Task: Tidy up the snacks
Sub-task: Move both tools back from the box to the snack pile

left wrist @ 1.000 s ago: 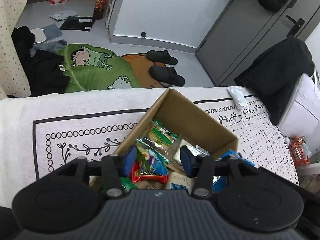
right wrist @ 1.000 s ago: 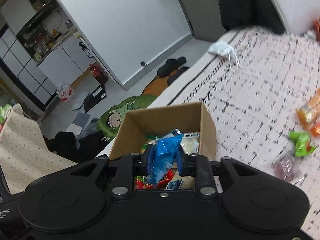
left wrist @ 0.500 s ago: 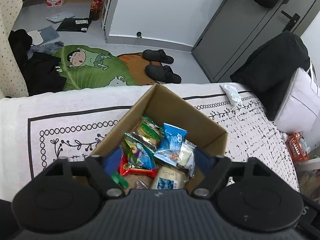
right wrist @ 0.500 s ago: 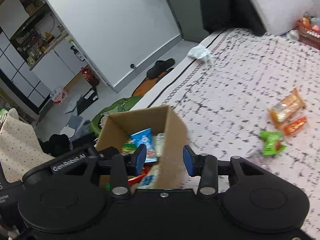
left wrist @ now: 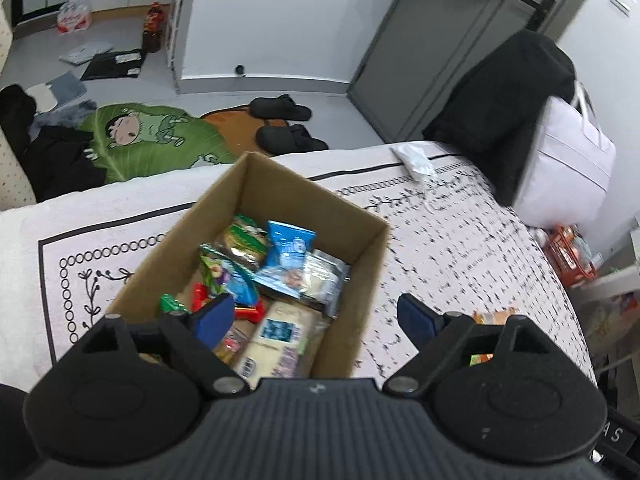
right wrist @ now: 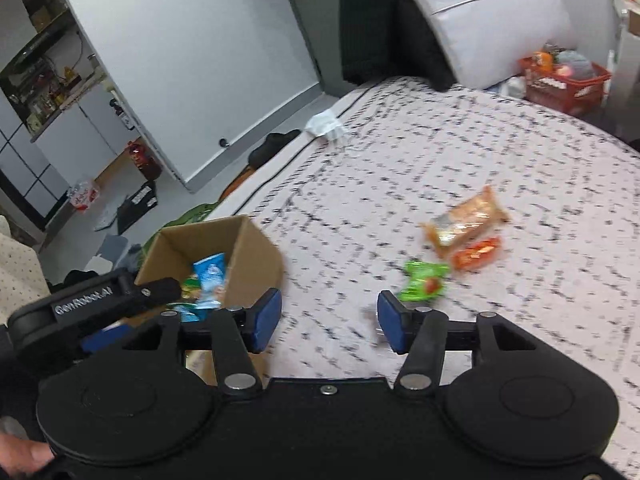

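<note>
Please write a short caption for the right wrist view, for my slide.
Open right gripper faces loose snacks, green packet nearest, beside the cardboard box.

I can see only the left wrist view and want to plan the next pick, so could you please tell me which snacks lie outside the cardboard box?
Observer: Three lie loose on the bedspread: an orange packet, a smaller red-orange packet beside it, and a green packet.
Operator: Thank you. Is the right gripper carrying anything?
Observer: No. The right gripper is open and empty, over the bedspread to the right of the cardboard box.
Operator: Which packet is nearest to it?
Observer: The green packet, just beyond one of its fingers.
</note>
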A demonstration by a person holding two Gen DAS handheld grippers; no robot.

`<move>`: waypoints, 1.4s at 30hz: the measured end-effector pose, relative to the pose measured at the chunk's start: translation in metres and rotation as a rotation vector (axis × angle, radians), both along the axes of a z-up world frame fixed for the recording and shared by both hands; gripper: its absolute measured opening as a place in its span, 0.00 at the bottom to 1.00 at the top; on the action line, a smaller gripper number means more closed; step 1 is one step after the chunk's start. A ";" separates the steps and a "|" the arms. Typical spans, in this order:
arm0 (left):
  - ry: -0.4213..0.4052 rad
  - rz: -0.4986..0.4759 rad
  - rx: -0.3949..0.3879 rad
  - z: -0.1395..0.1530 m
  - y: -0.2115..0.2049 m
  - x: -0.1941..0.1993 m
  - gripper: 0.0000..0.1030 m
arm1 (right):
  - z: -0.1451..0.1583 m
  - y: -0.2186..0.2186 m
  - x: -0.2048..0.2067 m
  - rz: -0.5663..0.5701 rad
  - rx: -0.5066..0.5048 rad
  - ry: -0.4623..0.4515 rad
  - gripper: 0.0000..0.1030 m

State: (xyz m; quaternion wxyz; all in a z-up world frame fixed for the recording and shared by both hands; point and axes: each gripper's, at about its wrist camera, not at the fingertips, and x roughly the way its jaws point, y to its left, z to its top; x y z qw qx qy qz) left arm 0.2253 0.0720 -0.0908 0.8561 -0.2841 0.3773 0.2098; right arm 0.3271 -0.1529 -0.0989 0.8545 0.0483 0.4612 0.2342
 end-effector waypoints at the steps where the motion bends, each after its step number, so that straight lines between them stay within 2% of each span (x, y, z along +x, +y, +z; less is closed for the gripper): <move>1: -0.001 -0.009 0.003 0.001 -0.004 0.000 0.85 | 0.001 -0.007 0.000 -0.010 -0.004 -0.004 0.55; 7: -0.011 -0.058 0.010 0.006 -0.025 0.003 0.86 | 0.002 -0.041 0.000 -0.060 -0.010 -0.010 0.59; 9: -0.013 -0.078 0.018 0.007 -0.032 0.005 0.93 | 0.003 -0.049 -0.001 -0.070 -0.009 -0.014 0.62; 11: -0.011 -0.093 0.022 0.007 -0.040 0.006 0.95 | 0.002 -0.056 0.001 -0.080 -0.006 -0.019 0.66; 15: -0.005 -0.140 0.032 0.008 -0.061 0.012 1.00 | -0.008 -0.069 0.005 -0.106 0.012 -0.027 0.67; 19: 0.012 -0.161 0.043 0.005 -0.074 0.017 1.00 | -0.021 -0.083 0.011 -0.138 0.051 -0.003 0.67; 23: 0.028 -0.154 0.050 -0.002 -0.080 0.023 1.00 | -0.030 -0.095 0.015 -0.195 0.068 -0.001 0.75; 30: 0.047 -0.142 0.026 -0.016 -0.091 0.033 1.00 | -0.045 -0.105 0.026 -0.232 0.103 0.025 0.76; 39: 0.117 -0.131 0.015 -0.038 -0.108 0.048 1.00 | -0.057 -0.109 0.041 -0.258 0.119 0.043 0.75; 42: 0.122 -0.111 0.011 -0.046 -0.111 0.051 1.00 | -0.064 -0.110 0.046 -0.267 0.125 0.061 0.72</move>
